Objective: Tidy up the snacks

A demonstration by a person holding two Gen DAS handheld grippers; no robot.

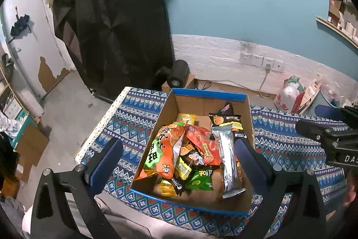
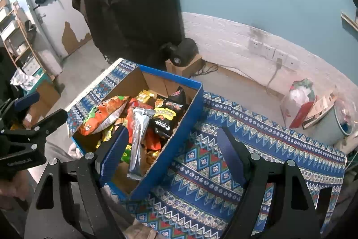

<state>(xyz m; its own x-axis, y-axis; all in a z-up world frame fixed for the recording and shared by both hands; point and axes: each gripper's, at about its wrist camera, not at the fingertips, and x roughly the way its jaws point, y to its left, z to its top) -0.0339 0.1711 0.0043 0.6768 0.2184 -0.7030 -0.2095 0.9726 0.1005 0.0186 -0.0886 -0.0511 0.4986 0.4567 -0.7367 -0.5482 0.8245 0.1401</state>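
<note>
A: A blue-edged cardboard box (image 1: 202,104) of snacks sits on a patterned cloth (image 1: 138,118) in the left wrist view, framed between the blue-padded fingers of the left gripper (image 1: 179,160), which is spread wide and holds nothing.

B: The right wrist view places the same box (image 2: 176,127) to the left, with the right gripper (image 2: 172,149) likewise wide and empty, one finger over the box's near corner, the other over bare cloth (image 2: 268,127).

A: Only the left view looks straight down on the pile: an orange-and-green bag (image 1: 161,149) on the left, a silver packet (image 1: 228,160) lying lengthwise on the right, a black packet (image 1: 228,120) propped behind it, a small green pack (image 1: 201,180) near the front wall.

B: The right view alone shows the stretch of cloth beside the box, and the left gripper's (image 2: 40,109) body at the frame edge.

A: Legible writing is scarce. The right gripper's (image 1: 313,124) housing reads "DAS" before the frame cuts it off; large Chinese characters mark the orange-and-green bag.

B: Print on the black packet (image 2: 167,113) is too small to read. In the background, a row of wall sockets (image 2: 270,52) and a red-and-white bag (image 2: 299,104) on the floor.
</note>
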